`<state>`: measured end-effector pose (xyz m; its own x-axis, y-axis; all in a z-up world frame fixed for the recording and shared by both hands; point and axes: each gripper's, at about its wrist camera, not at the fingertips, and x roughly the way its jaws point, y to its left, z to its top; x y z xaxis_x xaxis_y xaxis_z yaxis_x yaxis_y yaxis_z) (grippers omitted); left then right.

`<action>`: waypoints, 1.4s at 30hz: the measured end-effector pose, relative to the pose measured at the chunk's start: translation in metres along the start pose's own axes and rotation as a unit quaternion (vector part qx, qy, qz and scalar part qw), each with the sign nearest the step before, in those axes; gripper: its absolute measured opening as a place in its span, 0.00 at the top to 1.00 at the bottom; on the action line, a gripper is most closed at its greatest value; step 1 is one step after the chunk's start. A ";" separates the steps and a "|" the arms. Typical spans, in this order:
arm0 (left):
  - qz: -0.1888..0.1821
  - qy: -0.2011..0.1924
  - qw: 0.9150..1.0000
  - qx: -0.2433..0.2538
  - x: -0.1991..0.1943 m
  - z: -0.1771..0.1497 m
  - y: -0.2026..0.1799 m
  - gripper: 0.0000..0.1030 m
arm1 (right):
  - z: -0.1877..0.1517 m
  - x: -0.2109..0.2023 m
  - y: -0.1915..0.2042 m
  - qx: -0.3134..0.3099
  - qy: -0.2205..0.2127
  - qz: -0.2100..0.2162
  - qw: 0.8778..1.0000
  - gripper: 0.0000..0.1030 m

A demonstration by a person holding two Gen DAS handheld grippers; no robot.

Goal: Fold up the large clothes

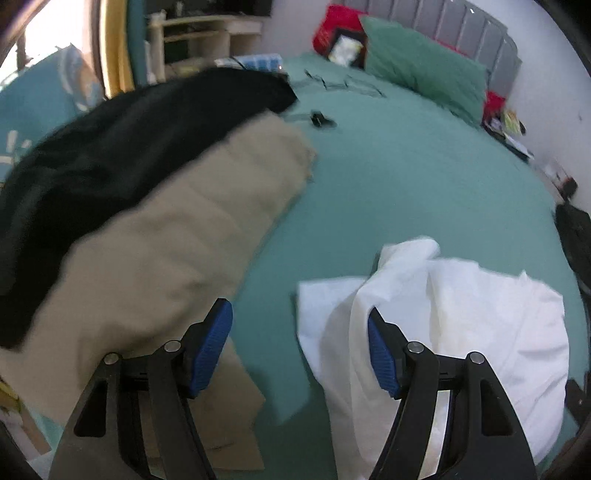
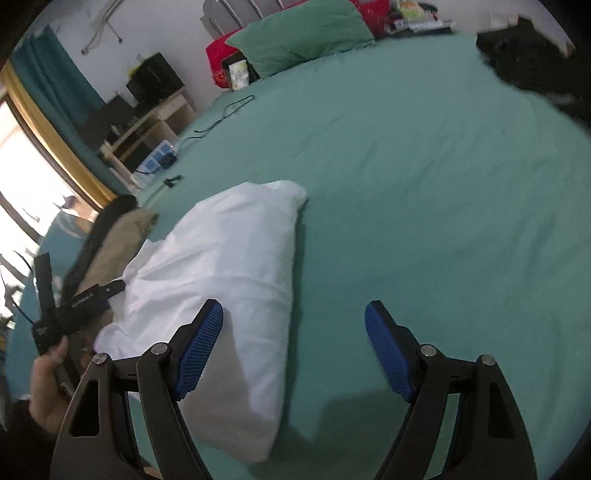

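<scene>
You've got both claws spread wide and carrying nothing: the left gripper (image 1: 300,347) hangs over the near edge of the bed (image 1: 406,177) with bare sheet between its blue pads, and the right gripper (image 2: 293,345) hovers with its left pad above the white garment (image 2: 236,266) and its right pad over plain green sheet. Neither pad is pressing on cloth, so by my read no grab has begun.

As for progress, the white garment lies near you on the bed in a bunched, roughly triangular heap, doubled over itself with soft creases and one corner poking toward the pillow (image 2: 306,33). It looks rumpled rather than squared off, so I'd judge this piece isn't folded yet. From the left wrist it shows a raised ridge down its middle and loose flaps either side.

To your left sit a beige garment (image 1: 177,240) and a black garment (image 1: 122,147), the black lying partly over the beige. Whether those two are finished I can't tell; they lie flattish but the picture is blurred.

Your left hand (image 2: 48,384) shows at the frame's edge, wrapped round its handle
</scene>
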<state>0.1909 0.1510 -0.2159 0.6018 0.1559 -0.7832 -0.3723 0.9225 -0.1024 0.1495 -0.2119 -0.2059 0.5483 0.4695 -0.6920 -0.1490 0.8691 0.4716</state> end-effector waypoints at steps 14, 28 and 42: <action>-0.173 0.094 0.980 0.040 -0.007 -0.046 -0.040 0.30 | -0.023 0.029 -0.011 0.070 0.046 0.129 0.988 0.66; -0.217 0.113 0.966 0.085 -0.071 -0.108 -0.069 0.85 | -0.020 -0.028 0.002 0.009 0.072 0.074 0.995 0.84; -0.160 0.139 0.973 0.090 -0.082 -0.125 -0.088 0.64 | -0.062 -0.058 -0.026 -0.072 0.066 -0.042 0.994 0.75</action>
<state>0.0859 0.0133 -0.2189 0.4436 -0.2269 -0.8670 -0.0533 0.9590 -0.2782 0.0708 -0.2523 -0.2119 0.4518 0.4023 -0.7963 -0.2290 0.9149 0.3323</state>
